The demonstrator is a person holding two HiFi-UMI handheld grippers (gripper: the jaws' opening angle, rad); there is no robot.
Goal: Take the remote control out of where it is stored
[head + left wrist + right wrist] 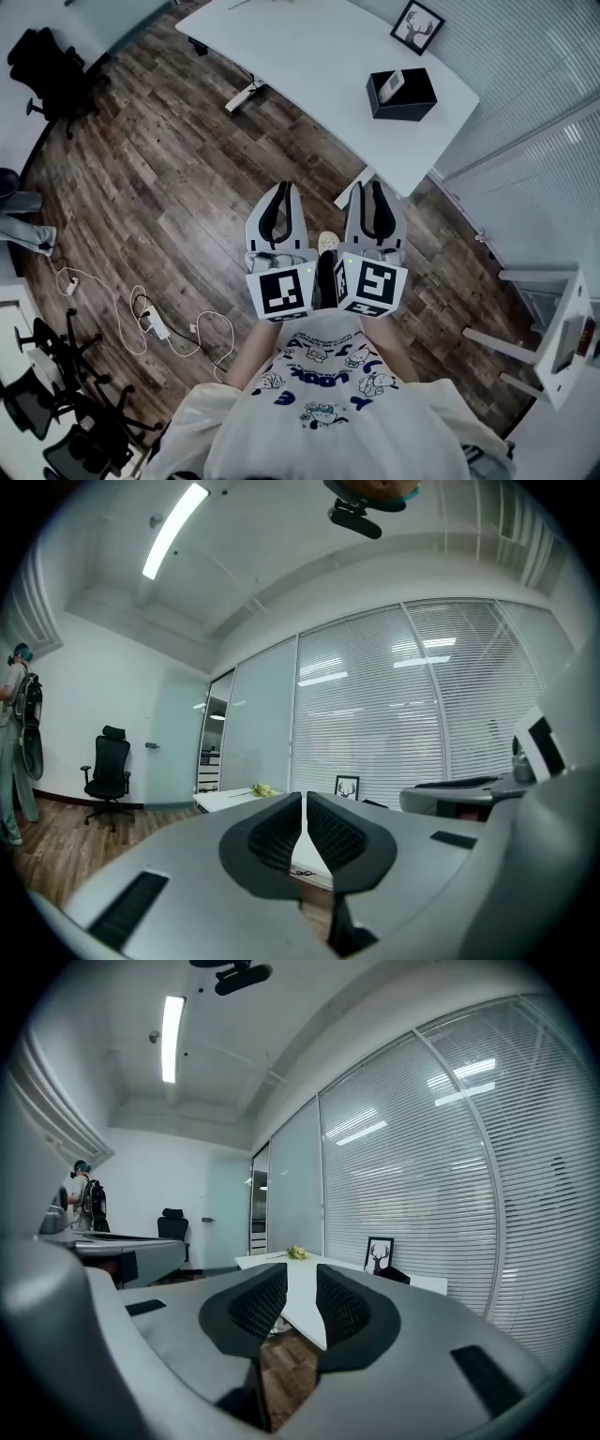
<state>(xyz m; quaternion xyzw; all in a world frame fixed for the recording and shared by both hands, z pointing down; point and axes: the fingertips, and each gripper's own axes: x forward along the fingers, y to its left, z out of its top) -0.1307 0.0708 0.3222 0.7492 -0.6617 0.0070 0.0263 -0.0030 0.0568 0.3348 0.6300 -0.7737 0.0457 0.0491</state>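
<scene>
The remote control (392, 84), light grey, stands upright in a black box (410, 98) near the right end of the white table (309, 66). I hold both grippers side by side close to my chest, above the wooden floor and well short of the table. My left gripper (284, 187) has its jaws closed together with nothing between them (304, 799). A narrow gap shows between the jaws of my right gripper (368, 186), also with nothing between them (301, 1271). In the right gripper view the black box (396, 1276) appears small, beside a deer picture (378, 1253).
A framed deer picture (417, 25) leans at the table's far edge. A black office chair (47, 70) stands at the far left. White cables (150, 323) lie on the floor to my left. A white stand (553, 347) is at my right. A person (82, 1196) stands far off.
</scene>
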